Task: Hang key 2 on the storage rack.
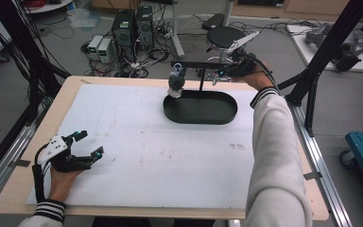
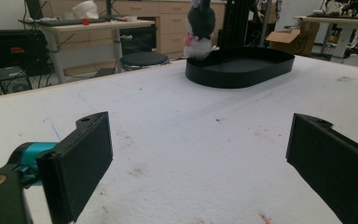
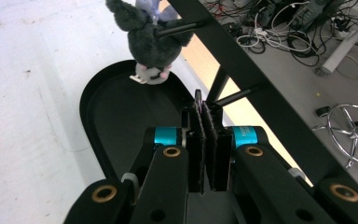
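Tongs [image 3: 208,140] pressed together in right gripper view — chair base [image 3: 356,128] beyond.

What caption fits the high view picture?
Grey plush toy hangs on a black rack above an oval tray.

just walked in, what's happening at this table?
A person works with a gripper in each hand. The right gripper is up at the far edge by the black stand, jaws shut, with something thin and dark apparently pinched between the pads; what it is can't be made out. A grey plush toy hangs from a peg of the stand over the black oval tray. The left gripper rests near the table's front left, jaws open and empty.
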Demonstrator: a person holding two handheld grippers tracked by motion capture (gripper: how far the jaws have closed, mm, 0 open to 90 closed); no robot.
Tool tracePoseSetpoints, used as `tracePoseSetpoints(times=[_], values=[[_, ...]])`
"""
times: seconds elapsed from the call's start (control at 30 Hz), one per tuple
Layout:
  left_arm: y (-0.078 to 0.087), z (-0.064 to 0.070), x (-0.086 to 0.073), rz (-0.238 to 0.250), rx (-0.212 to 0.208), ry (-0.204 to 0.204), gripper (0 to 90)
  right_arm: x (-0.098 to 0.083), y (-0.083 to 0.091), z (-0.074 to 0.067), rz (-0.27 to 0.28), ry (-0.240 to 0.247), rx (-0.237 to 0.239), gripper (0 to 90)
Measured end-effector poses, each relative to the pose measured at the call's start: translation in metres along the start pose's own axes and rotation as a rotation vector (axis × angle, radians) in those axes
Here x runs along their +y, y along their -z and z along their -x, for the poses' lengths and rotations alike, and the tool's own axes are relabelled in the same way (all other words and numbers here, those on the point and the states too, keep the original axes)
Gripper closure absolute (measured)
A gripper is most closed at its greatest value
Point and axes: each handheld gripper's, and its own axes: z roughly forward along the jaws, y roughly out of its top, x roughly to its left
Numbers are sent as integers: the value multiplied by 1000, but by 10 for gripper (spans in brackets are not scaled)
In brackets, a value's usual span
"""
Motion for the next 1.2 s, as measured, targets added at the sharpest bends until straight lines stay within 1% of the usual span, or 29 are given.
tracePoseSetpoints(times=[0.03, 0.13, 0.33, 0.5, 0.87, 0.9, 1.2], values=[[0, 0, 0, 0, 0, 0, 75, 0, 0, 1, 4, -8, -3, 885], [0, 0, 0, 0, 0, -1, 75, -1, -2, 2, 7, -3, -3, 885], [0, 1, 0, 1, 0, -2, 75, 0, -7, 5, 12, -10, -15, 885], [0, 0, 0, 1, -3, -4, 75, -2, -8, 8, 18, -17, -43, 885], [1, 1, 0, 3, -1, -6, 75, -4, -11, 13, 25, -35, -64, 885], [1, 1, 0, 2, -1, -6, 75, -4, -12, 13, 30, -37, -72, 885], [0, 1, 0, 5, -2, -8, 75, -5, -14, 16, 36, -29, -91, 875]])
